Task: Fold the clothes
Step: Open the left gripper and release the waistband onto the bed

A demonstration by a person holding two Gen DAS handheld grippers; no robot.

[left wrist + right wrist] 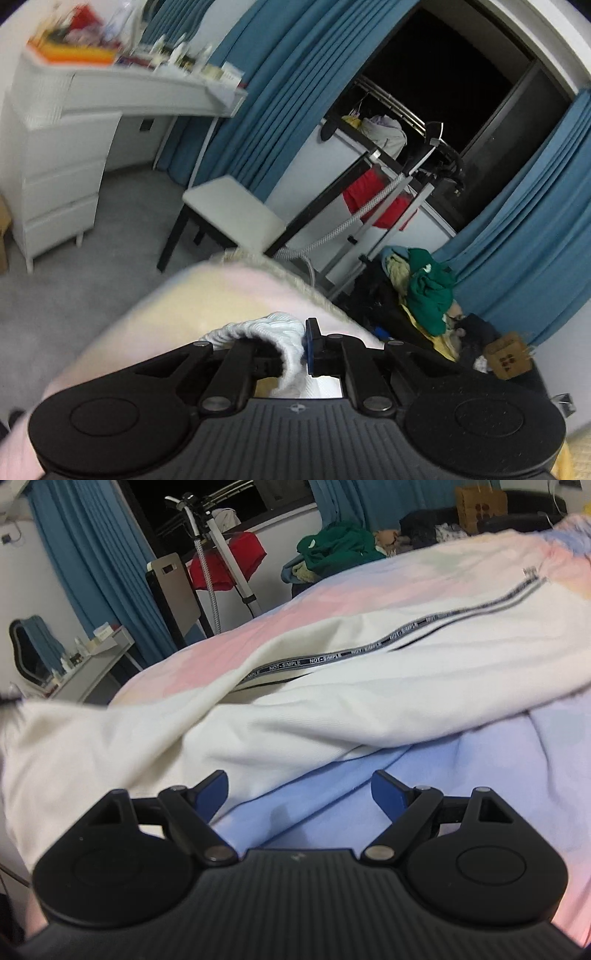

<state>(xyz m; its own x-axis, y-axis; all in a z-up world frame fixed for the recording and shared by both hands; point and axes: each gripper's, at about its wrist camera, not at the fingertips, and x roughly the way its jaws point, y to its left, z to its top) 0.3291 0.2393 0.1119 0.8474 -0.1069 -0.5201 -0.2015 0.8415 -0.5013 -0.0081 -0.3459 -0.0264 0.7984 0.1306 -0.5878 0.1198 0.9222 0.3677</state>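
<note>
A cream garment (332, 709) with a black lettered tape stripe (369, 648) lies spread across the pastel pink-and-blue bedspread (406, 782). Its ribbed white cuff (273, 332) is pinched in my left gripper (301, 350), which is shut on it and lifted above the bed; the cuff bunches over the left finger. In the right wrist view the garment's left end rises out of frame at the left edge. My right gripper (299, 790) hangs open just above the blue part of the bedspread, its left blue pad (212, 788) next to the garment's lower hem, nothing between its fingers.
Past the bed's edge stand a white chair (229, 214), a white dresser (62, 155) with bottles, a drying rack (388, 184) with a red garment, blue curtains (295, 92), and a heap of clothes (424, 291) topped by green fabric. A cardboard box (508, 356) sits on a dark surface.
</note>
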